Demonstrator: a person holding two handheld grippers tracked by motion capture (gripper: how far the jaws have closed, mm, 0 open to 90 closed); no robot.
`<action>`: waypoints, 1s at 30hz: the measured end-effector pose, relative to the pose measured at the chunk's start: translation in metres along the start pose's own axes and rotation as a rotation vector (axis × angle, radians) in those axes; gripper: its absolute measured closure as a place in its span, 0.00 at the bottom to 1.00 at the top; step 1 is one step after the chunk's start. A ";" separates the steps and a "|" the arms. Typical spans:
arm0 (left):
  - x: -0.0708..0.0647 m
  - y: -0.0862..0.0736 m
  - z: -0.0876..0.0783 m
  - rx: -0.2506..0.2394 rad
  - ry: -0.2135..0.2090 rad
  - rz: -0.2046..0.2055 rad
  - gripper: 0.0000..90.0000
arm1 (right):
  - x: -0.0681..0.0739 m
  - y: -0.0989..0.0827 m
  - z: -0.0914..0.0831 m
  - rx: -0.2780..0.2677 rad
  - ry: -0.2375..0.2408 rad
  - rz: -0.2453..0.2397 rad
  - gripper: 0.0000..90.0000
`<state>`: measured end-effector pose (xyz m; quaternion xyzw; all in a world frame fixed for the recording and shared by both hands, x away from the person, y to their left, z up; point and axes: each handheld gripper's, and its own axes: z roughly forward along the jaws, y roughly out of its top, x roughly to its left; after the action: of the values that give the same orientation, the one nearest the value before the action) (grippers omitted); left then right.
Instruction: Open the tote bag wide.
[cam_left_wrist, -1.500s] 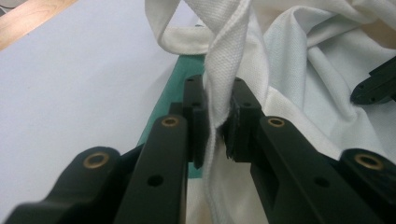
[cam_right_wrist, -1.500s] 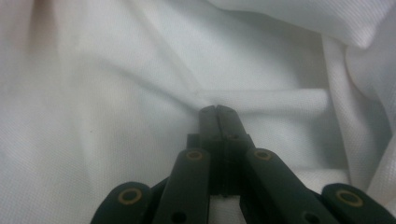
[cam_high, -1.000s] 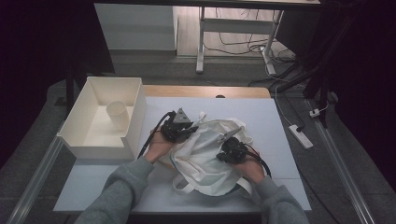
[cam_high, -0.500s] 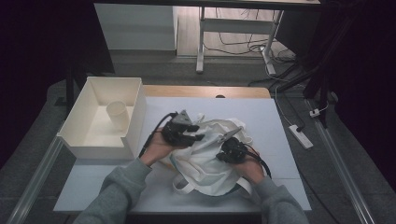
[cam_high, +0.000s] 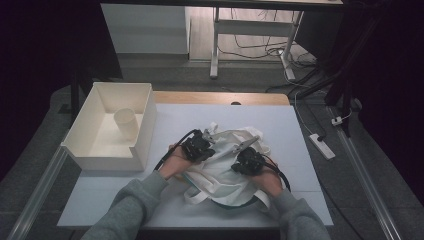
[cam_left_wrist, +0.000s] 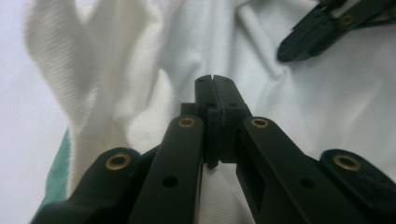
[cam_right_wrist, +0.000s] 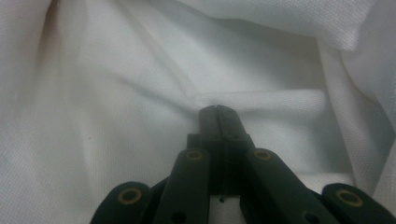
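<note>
A crumpled white cloth bag (cam_high: 220, 177) with a green edge lies on the white table (cam_high: 295, 130), close to the front edge. My left gripper (cam_high: 211, 151) rests on the bag's left part. Its jaws have just been closing and now stand shut, with a fold of the bag (cam_left_wrist: 154, 88) running in at the tips of that gripper (cam_left_wrist: 215, 80). On the bag's right part my right gripper (cam_high: 236, 161) is shut, and creases of the cloth (cam_right_wrist: 140, 93) pull toward its tips (cam_right_wrist: 218, 109). The right gripper (cam_left_wrist: 310, 35) also shows in the left gripper view, at the upper right.
An open white box (cam_high: 144, 131) stands at the table's left with a pale cup (cam_high: 126, 123) upright inside. A wooden strip (cam_high: 220, 97) borders the far edge. On the floor to the right lie a power strip (cam_high: 320, 145) and cables.
My left hand has shifted along the bag and sunk a little onto the cloth. The bag's folds on the left side have changed shape. The right hand has stayed put.
</note>
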<state>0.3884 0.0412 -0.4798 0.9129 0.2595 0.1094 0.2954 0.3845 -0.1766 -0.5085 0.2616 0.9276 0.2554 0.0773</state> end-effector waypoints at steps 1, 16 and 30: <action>0.001 -0.001 0.002 0.010 0.028 0.009 0.98 | 0.000 0.000 0.000 0.000 0.000 0.000 1.00; 0.020 -0.015 0.018 0.061 0.131 -0.021 0.98 | 0.008 -0.002 -0.005 0.041 -0.020 -0.036 1.00; -0.005 0.008 0.015 -0.026 0.024 0.035 0.79 | 0.009 -0.003 -0.004 0.021 -0.024 -0.028 1.00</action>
<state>0.3932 0.0259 -0.4869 0.9120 0.2455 0.1289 0.3022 0.3749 -0.1756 -0.5069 0.2522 0.9328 0.2414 0.0890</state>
